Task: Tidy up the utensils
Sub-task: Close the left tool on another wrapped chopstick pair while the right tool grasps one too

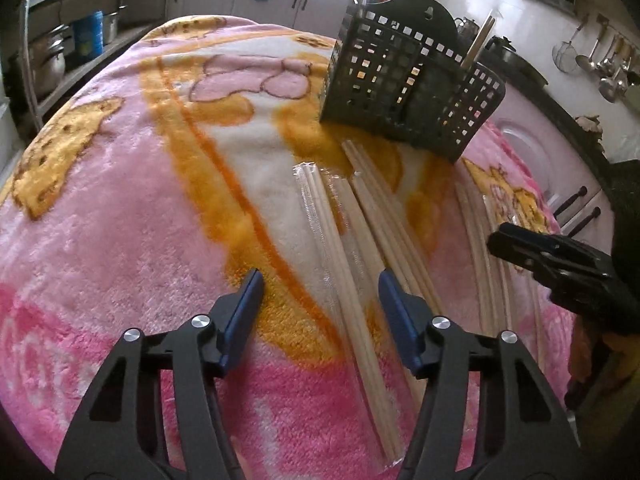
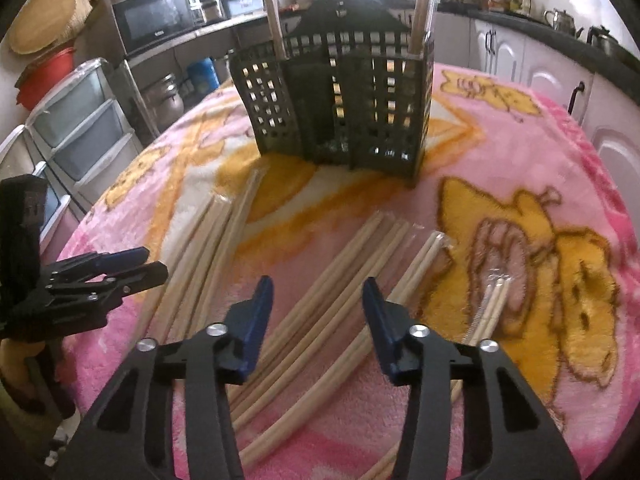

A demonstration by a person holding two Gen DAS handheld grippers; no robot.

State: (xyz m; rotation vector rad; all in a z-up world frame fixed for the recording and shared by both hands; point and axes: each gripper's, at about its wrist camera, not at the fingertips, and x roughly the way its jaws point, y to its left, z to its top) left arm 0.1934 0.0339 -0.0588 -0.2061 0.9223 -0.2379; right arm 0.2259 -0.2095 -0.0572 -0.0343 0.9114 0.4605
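Observation:
Several pale wooden chopsticks, some in clear wrappers, lie in loose bundles on a pink and orange blanket (image 1: 120, 200). My left gripper (image 1: 320, 278) is open low over one wrapped pair (image 1: 332, 216), which runs between its blue pads without touching them. My right gripper (image 2: 318, 284) is open too, astride another bundle of chopsticks (image 2: 340, 264). A black perforated utensil holder (image 1: 408, 80) (image 2: 344, 108) stands upright beyond them, with a few chopsticks (image 2: 276, 20) standing in it. Each gripper shows in the other's view: the right gripper (image 1: 496, 240) and the left gripper (image 2: 154, 263).
The blanket (image 2: 520, 152) covers a round table that drops off near both grippers. Around it are kitchen counters, white cabinets (image 2: 500, 56), a microwave (image 2: 154, 16), plastic drawers (image 2: 80, 120), pots on a shelf (image 1: 52, 60) and hanging ladles (image 1: 604, 64).

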